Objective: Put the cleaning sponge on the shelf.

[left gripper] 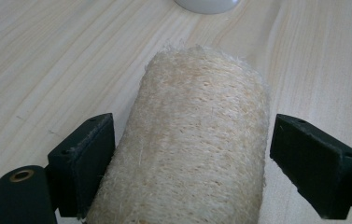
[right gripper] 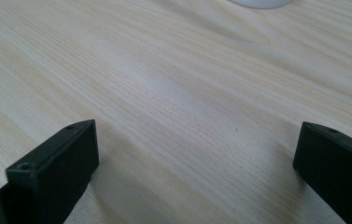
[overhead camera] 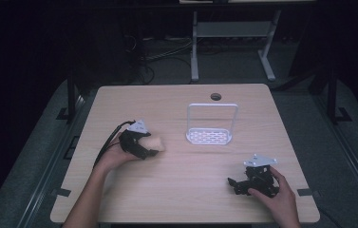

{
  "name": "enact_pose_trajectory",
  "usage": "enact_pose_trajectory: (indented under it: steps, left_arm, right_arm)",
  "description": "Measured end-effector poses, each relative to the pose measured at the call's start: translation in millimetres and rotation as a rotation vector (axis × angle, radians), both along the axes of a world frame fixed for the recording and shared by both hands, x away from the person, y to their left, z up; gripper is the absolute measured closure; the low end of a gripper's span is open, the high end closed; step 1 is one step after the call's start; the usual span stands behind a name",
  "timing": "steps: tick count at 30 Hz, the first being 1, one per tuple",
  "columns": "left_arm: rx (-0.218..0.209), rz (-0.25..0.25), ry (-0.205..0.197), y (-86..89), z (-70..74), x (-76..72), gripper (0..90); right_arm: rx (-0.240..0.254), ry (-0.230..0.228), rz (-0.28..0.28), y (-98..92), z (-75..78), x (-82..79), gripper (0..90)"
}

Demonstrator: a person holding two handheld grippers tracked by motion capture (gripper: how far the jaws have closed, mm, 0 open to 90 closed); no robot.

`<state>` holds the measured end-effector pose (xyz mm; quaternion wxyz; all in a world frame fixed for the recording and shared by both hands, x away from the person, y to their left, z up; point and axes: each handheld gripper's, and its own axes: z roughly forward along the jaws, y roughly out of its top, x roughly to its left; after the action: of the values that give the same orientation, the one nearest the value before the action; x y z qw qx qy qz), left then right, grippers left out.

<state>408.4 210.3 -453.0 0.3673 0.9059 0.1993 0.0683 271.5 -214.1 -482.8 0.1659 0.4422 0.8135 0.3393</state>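
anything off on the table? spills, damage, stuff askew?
Nothing stands out. The loofah lies flat on the table between the open left tongs; one pad touches its side, the other stands clear. The white rack stands upright mid-table. The right tongs are open over bare wood. No spills or damage show.

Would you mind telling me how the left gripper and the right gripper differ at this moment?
The left gripper has a pale loofah roll between its jaws, one pad touching it and the other a little clear; the right gripper has bare table between its jaws. In the high view the left gripper sits at the table's left-middle, the right gripper near the front right edge. Both are black, open and hand-held.
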Motion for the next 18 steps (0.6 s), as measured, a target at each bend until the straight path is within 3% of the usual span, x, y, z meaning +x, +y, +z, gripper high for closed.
enact_pose_trajectory:
  steps: [18]
  left_arm:
    - [-0.002, 0.014, 0.006, -0.3, -1.8, 0.4, 23.2]
  right_arm:
    - [0.0, 0.0, 0.0, 0.0, 0.0, 0.0, 0.0]
